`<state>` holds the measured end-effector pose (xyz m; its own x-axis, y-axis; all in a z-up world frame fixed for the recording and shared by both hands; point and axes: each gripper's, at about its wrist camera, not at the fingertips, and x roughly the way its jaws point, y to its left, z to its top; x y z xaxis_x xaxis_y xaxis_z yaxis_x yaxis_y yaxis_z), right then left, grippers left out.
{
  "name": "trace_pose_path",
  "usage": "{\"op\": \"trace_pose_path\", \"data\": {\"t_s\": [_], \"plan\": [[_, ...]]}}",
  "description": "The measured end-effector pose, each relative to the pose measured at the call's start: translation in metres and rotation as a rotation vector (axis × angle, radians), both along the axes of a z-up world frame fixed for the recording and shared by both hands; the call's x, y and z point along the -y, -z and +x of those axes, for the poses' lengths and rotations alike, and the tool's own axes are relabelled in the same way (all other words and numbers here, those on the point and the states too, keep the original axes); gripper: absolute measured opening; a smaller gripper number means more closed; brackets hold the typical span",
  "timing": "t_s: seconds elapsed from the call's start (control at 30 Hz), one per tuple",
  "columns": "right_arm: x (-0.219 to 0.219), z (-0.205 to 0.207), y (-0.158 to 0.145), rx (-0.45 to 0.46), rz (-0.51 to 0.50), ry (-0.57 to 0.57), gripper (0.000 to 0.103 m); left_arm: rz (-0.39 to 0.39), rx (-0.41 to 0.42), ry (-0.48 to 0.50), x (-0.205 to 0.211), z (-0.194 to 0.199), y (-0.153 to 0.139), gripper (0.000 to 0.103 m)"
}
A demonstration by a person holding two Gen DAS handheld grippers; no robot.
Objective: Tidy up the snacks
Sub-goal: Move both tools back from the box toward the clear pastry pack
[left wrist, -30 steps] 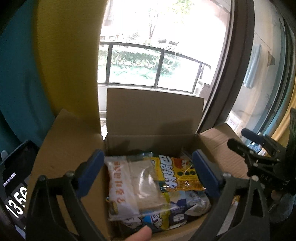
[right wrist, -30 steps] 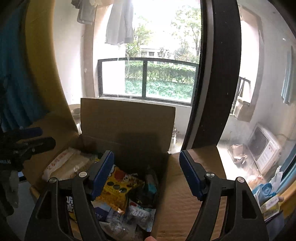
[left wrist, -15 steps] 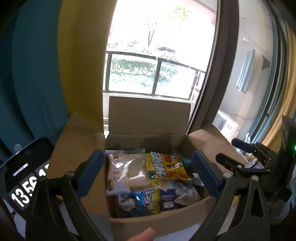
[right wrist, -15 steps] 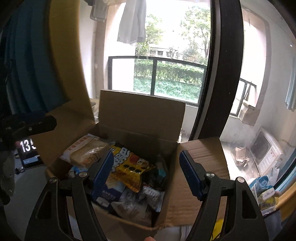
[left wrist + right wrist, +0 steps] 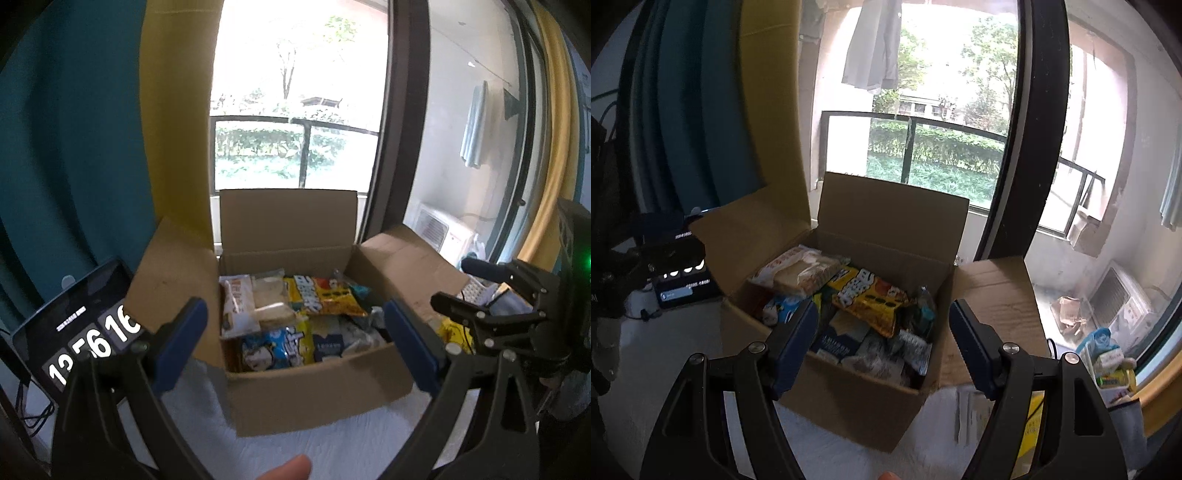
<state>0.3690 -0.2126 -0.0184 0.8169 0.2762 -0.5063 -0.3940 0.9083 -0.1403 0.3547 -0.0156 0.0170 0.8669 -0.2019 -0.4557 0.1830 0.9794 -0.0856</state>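
Left wrist view. Left gripper (image 5: pixel 295 332): released, empty, raised in front of cardboard box (image 5: pixel 317 395) on white-covered bench (image 5: pixel 332 446). Box flaps open. Inside: white bread packet (image 5: pixel 240 306) at left, yellow snack bag (image 5: pixel 325 295) at back centre, blue-and-white packet (image 5: pixel 273 347) at front, dark blue packet (image 5: pixel 328 343) just beside it. Tablet (image 5: pixel 81 321) showing clock digits, left of box. Right gripper (image 5: pixel 480 291) at right edge, beside right flap; spread not judged from here.

Right wrist view. Right gripper (image 5: pixel 882 347): released, empty, near front right corner of box (image 5: pixel 849 398). Same load inside: bread packet (image 5: pixel 801 273), yellow bag (image 5: pixel 871 299) on top, small bottle (image 5: pixel 923 306) against right wall. More small packets (image 5: pixel 1108 362) well apart at right.

Step judged: pause above full box, nothing picked. Next move calls for lowering one gripper onto a top packet, likely yellow bag or bread.
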Motion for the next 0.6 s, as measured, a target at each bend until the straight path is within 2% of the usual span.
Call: {"op": "trace_pose_path", "data": {"t_s": [0.4, 0.6], "plan": [[0.011, -0.042, 0.006, -0.011, 0.014, -0.003, 0.077, 0.055, 0.006, 0.052, 0.011, -0.042, 0.012, 0.097], [0.018, -0.069, 0.025, -0.037, 0.01, 0.004, 0.077, 0.059, -0.026, 0.054, 0.003, -0.061, 0.029, 0.097]]}}
